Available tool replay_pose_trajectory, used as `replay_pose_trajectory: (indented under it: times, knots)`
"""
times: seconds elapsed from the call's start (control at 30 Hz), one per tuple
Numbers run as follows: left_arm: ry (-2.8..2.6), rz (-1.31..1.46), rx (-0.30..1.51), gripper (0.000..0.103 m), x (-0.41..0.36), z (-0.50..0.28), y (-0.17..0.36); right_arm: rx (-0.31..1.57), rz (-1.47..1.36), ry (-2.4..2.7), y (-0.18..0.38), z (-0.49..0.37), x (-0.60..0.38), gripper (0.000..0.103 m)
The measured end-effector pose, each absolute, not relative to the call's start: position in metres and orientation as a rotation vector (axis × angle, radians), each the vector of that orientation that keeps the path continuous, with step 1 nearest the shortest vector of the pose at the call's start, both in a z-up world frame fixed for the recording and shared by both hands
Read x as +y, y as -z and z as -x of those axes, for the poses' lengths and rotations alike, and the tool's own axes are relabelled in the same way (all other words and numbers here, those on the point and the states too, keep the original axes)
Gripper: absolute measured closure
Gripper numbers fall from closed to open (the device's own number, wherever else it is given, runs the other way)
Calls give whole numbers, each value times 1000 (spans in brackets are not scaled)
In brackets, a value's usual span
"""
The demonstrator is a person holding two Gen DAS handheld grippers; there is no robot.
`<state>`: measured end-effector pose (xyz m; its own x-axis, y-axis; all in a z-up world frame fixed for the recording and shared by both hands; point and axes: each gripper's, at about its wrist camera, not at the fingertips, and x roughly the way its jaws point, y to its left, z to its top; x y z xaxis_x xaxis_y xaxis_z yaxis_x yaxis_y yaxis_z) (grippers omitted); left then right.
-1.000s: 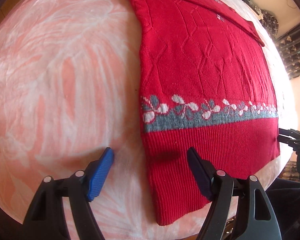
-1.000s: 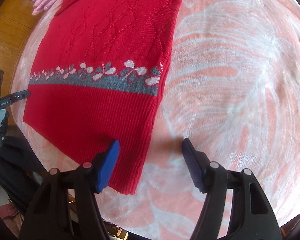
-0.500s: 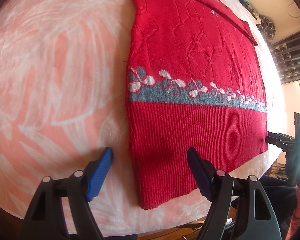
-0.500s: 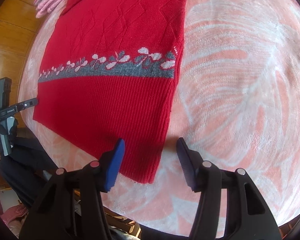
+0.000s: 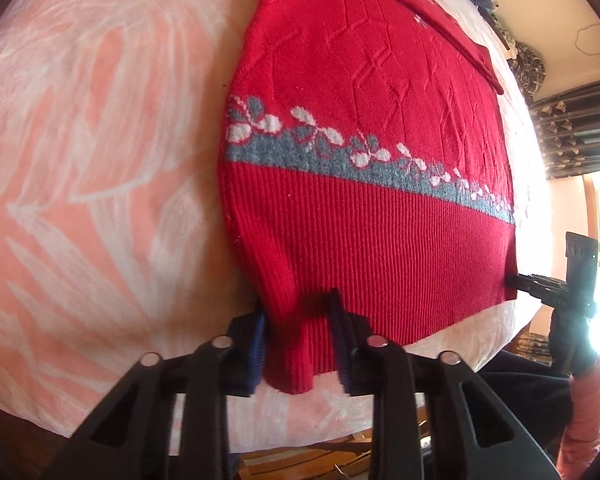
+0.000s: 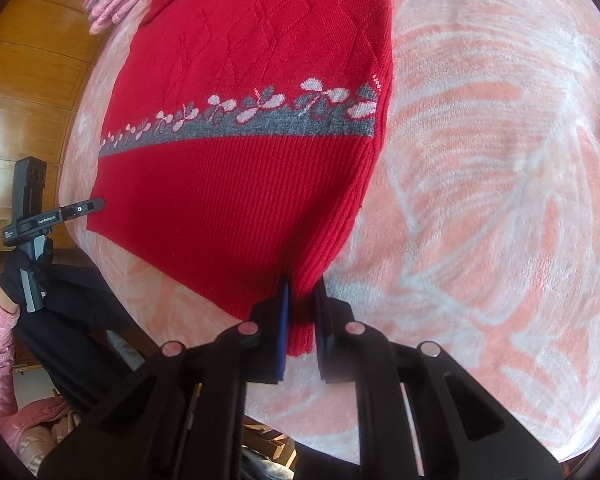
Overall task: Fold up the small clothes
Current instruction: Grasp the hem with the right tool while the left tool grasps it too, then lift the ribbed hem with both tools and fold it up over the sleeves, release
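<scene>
The left gripper [image 5: 298, 344] pinches one ribbed hem corner of the red knitted sweater [image 5: 364, 216], the right gripper [image 6: 302, 320] pinches the other; both jaws nearly closed on bunched fabric. Beyond them, it lies flat on the fuzzy pink-and-white leaf-patterned blanket [image 6: 500, 160].

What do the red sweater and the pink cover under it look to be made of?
Red sweater: knitted yarn, probably wool or acrylic; ribbed hem, raised diamond pattern and a knitted-in grey flower band show. Pink cover: soft plush or fleece-like fabric, matte, with a brushed nap in its white leaf print.
</scene>
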<state>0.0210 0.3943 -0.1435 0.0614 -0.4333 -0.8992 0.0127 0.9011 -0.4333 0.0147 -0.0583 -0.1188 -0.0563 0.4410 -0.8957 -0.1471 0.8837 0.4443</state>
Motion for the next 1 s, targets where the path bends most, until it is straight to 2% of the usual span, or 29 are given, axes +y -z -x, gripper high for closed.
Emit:
replay_pose_trajectory:
  times: [0.03,0.07,0.63,1.0]
  knots:
    - [357,379,1485,94,397,-21,145,1555,-243,-489,117,-15,-58,94]
    - [364,401,1491,94,398,-21,146,1551,-246,-492,116,-15,-59,94]
    - [446,575,1292,95,402,-49,90,1358,-410,-506,58,-43,-92,95]
    - [402,595,1207,95,404,-100,75,1321,-457,-412,51,-91,-107,95]
